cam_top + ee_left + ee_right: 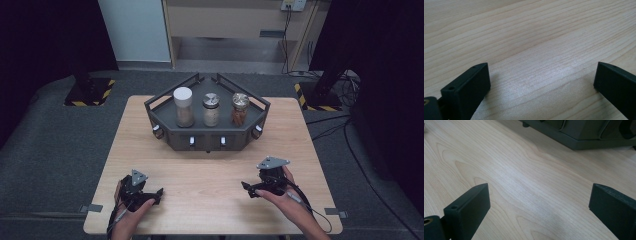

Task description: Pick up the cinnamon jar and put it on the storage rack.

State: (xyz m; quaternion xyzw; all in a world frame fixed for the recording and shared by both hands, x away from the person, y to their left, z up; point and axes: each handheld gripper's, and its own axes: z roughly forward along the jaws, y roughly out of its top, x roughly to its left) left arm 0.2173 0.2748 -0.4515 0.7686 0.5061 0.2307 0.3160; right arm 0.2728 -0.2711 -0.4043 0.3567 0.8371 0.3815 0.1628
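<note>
I rest my left hand-held gripper (159, 191) and right hand-held gripper (245, 186) spread wide and empty on the tabletop (210, 170), so nothing's begun, and next I'd likely reach forward to the three jars (211, 109) standing in the dark rack (200, 136).

Left gripper (159, 191) and right gripper (246, 186) rested low in frame on the wooden table (210, 165), well apart from three jars on the dark rack (207, 137) at centre.
</note>
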